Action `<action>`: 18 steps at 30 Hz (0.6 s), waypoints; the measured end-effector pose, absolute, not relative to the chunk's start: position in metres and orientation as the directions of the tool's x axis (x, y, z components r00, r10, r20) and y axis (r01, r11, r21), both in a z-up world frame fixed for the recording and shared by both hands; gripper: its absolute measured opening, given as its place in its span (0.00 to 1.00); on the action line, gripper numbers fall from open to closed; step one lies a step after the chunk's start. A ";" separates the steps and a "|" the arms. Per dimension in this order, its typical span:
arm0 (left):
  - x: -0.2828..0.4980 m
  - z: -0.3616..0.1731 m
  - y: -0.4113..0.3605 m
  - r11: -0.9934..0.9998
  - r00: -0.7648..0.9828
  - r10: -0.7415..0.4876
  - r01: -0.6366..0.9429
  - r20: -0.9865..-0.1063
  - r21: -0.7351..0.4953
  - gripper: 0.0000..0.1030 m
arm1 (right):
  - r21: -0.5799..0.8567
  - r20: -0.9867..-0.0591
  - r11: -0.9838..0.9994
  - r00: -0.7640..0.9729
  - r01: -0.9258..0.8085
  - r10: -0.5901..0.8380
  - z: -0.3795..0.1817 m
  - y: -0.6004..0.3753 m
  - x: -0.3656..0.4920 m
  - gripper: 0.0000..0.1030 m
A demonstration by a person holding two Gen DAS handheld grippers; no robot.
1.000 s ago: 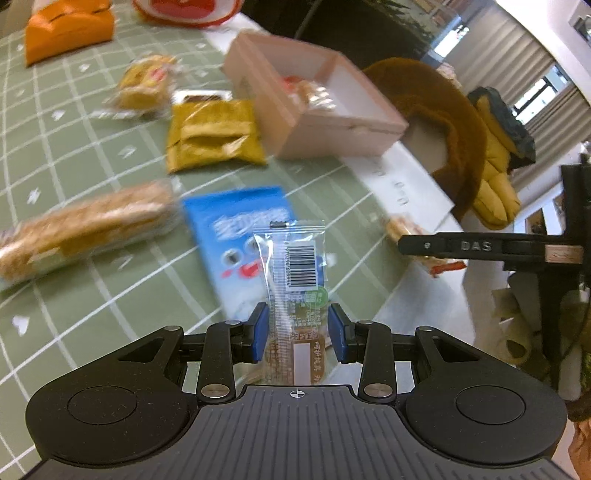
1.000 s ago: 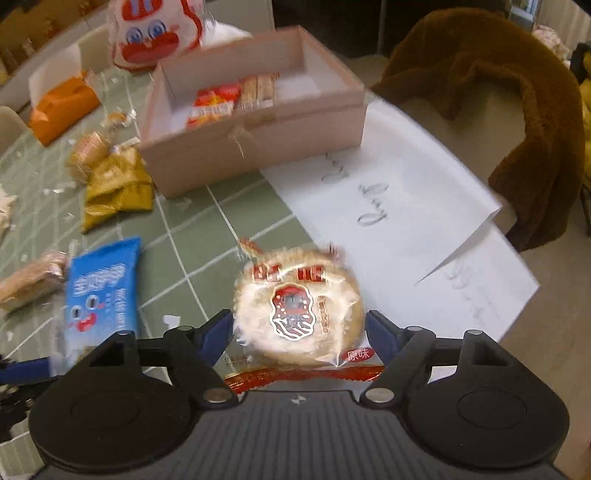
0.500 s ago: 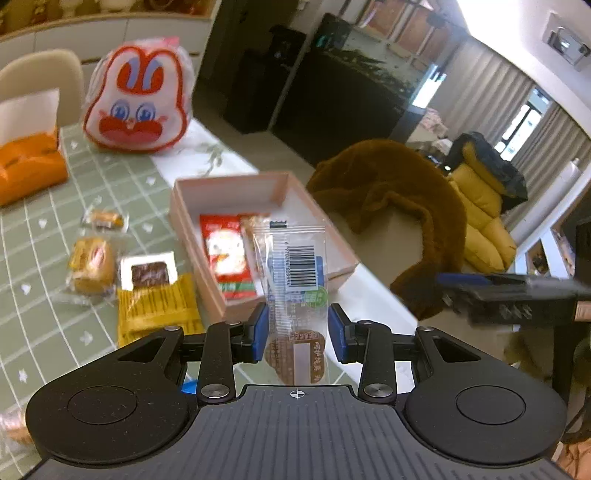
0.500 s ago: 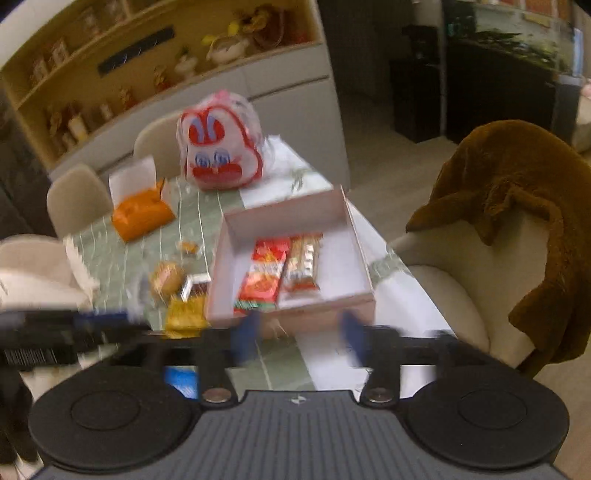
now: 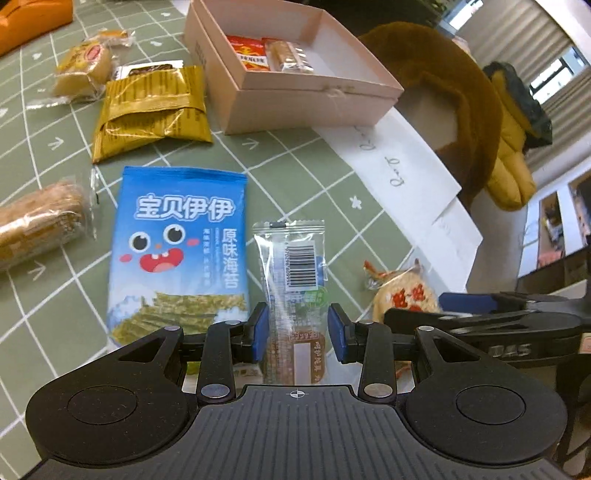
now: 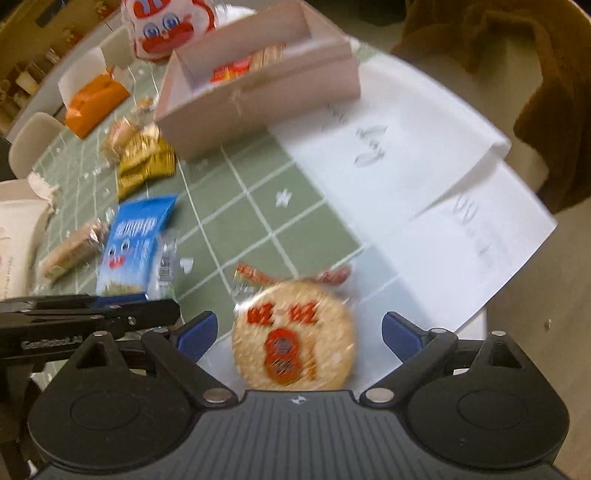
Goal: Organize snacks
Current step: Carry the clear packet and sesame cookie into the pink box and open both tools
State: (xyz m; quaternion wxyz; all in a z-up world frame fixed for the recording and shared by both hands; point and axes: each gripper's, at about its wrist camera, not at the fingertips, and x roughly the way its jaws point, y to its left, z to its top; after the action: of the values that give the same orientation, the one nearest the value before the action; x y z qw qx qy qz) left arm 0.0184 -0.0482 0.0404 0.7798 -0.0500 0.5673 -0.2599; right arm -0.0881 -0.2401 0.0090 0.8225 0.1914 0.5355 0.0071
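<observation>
A table with a green cloth (image 5: 303,173) crossed by white grid lines fills most of both views. A pale chair (image 5: 436,118) at its far side has a brown fleece (image 5: 443,74) draped over its back. Beyond that, a yellow cushion (image 5: 513,166) rests under a dark one (image 5: 524,96). Daylight comes through a window (image 5: 550,77) hung with grey curtains (image 5: 517,29). In the right wrist view, two cream chairs (image 6: 33,144) stand at the far end, before wooden shelves (image 6: 22,70), which are blurred.
</observation>
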 end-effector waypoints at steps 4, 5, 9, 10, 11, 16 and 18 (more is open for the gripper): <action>0.018 0.041 -0.037 0.861 0.222 -0.457 0.352 -0.861 -0.366 0.38 | 0.288 -0.887 0.931 0.429 0.225 0.170 -0.001 -0.222 -0.093 0.98; 0.018 0.041 -0.035 0.862 0.220 -0.456 0.352 -0.862 -0.366 0.38 | 0.272 -0.889 0.935 0.432 0.228 0.153 -0.001 -0.218 -0.092 0.98; 0.016 0.043 -0.033 0.857 0.216 -0.460 0.363 -0.862 -0.366 0.38 | 0.198 -0.900 0.960 0.426 0.199 0.097 -0.003 -0.202 -0.094 0.97; 0.016 0.042 -0.034 0.856 0.215 -0.461 0.365 -0.861 -0.367 0.38 | 0.183 -0.901 0.965 0.426 0.186 0.088 -0.003 -0.198 -0.095 0.92; 0.017 0.042 -0.035 0.854 0.213 -0.464 0.365 -0.860 -0.371 0.38 | 0.161 -0.902 0.972 0.425 0.171 0.075 -0.002 -0.196 -0.097 0.88; 0.030 0.070 -0.040 0.806 0.246 -0.565 0.370 -0.788 -0.462 0.38 | 0.200 -0.886 0.975 0.444 0.098 0.137 0.025 -0.209 -0.090 0.76; 0.050 0.101 -0.044 0.793 0.319 -0.593 0.387 -0.739 -0.469 0.38 | 0.206 -0.849 0.975 0.511 0.085 0.135 0.055 -0.224 -0.077 0.76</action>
State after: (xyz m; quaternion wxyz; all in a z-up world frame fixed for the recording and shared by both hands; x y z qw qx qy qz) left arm 0.0498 -0.0437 0.1014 0.8055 -0.1032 0.4979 -0.3043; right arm -0.0773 -0.2245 0.0549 0.8619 0.1113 0.4944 0.0144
